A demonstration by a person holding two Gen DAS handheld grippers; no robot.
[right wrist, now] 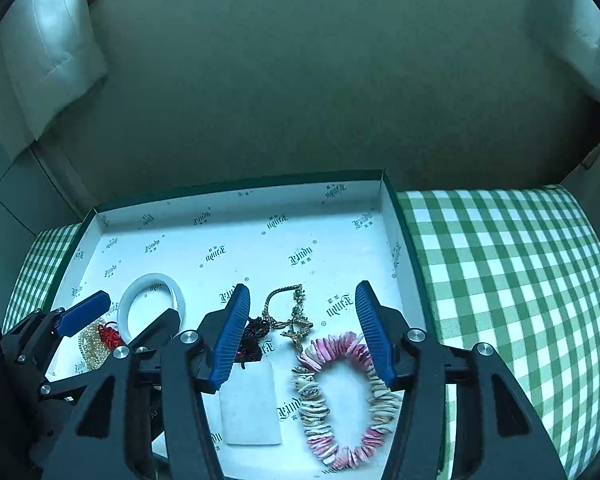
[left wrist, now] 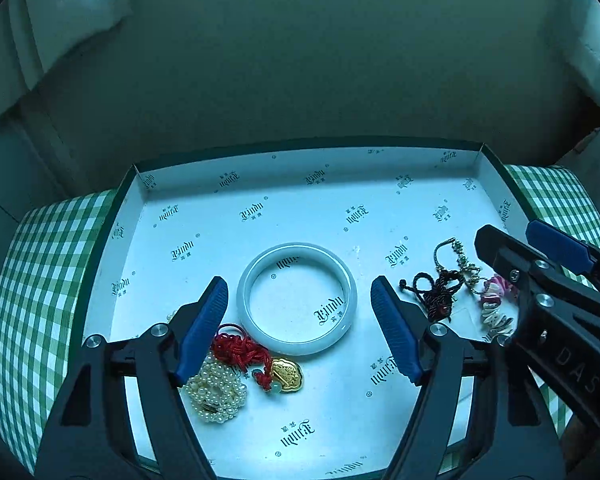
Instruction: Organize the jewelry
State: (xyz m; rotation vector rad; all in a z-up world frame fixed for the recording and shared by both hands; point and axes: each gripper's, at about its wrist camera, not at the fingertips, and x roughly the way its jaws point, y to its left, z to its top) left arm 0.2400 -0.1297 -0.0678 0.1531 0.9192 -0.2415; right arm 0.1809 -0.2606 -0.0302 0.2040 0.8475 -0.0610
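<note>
Inside white printed box lid (left wrist: 112, 280) on green check cloth (left wrist: 40, 280): all visible jewelry already sitting in tray, nothing out on cloth as far as pics show. Lying mid-tray: white bangle (left wrist: 297, 299), flat, apart from the rest. Bunching at near-left: pearl piece (left wrist: 216, 394) w/ red knot cord (left wrist: 240, 350) + gold lock charm (left wrist: 286, 374), touching/overlapping. Clustering right side: dark cord bracelet (left wrist: 434, 292), gold chain (right wrist: 290, 316), pink/white shell bracelet (right wrist: 344, 392), chain end touching shell, plus small white card (right wrist: 250, 404). Hovering wide over bangle, gripping nothing: left gripper (left wrist: 300, 330). Hovering about half open over shell bracelet, pads not pressing on it: right gripper (right wrist: 300, 332). Judging collection ~done; looking still unfinished: untangling the two clumps & spacing pieces out.
</note>
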